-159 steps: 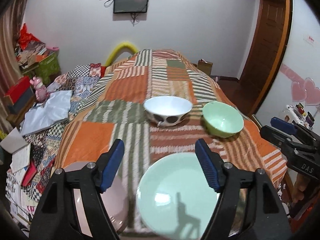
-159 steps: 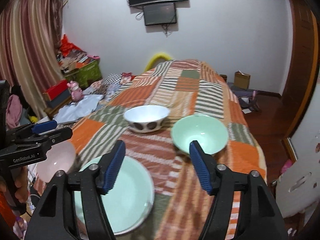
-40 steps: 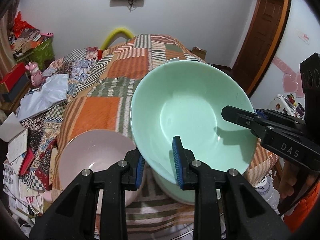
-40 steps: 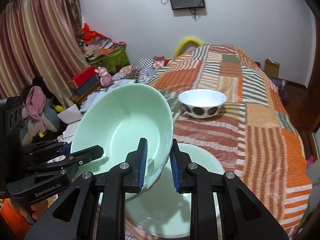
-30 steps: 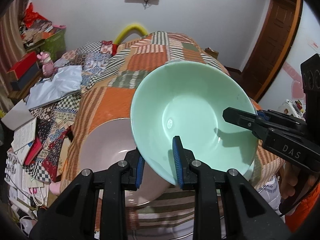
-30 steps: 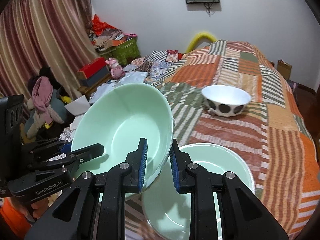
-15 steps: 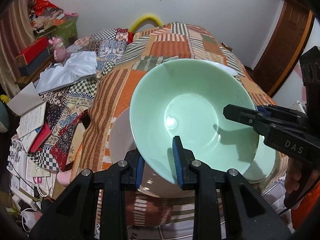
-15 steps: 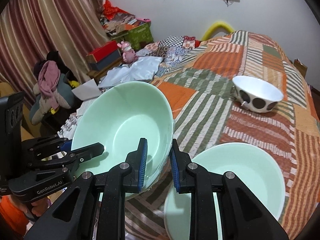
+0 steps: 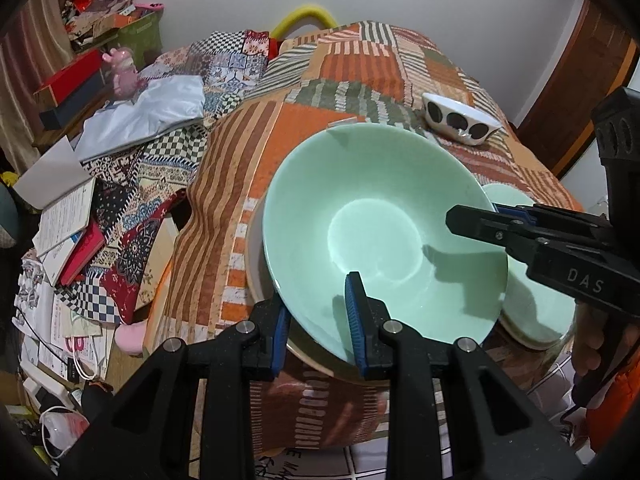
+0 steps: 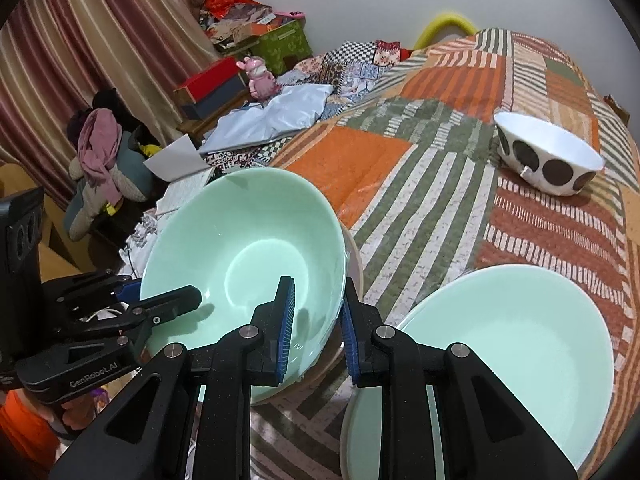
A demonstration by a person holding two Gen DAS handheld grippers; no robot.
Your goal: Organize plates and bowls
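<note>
A mint green bowl [image 9: 376,216] [image 10: 248,240] is held by both grippers at opposite rims. My left gripper [image 9: 318,316] is shut on its near rim; my right gripper [image 10: 316,320] is shut on its other rim. The bowl hangs low over a pale pink plate [image 9: 256,276], whose rim [image 10: 354,260] shows beside it; I cannot tell whether they touch. A mint green plate [image 10: 516,336] lies to the right on the patchwork cloth, also seen behind the right gripper [image 9: 536,304]. A white bowl with dark dots [image 10: 548,160] [image 9: 460,120] stands farther back.
The patchwork cloth [image 10: 432,152] covers the table. Left of the table lie books and papers [image 9: 64,224], a grey sheet [image 9: 148,112], a pink toy [image 10: 260,74], boxes and a curtain [image 10: 80,40]. The table's near edge [image 9: 320,400] drops to a tiled floor.
Both grippers have carried the green bowl left and down, from above the green plate to low over the pink plate. Five seconds ago both were open and empty.
</note>
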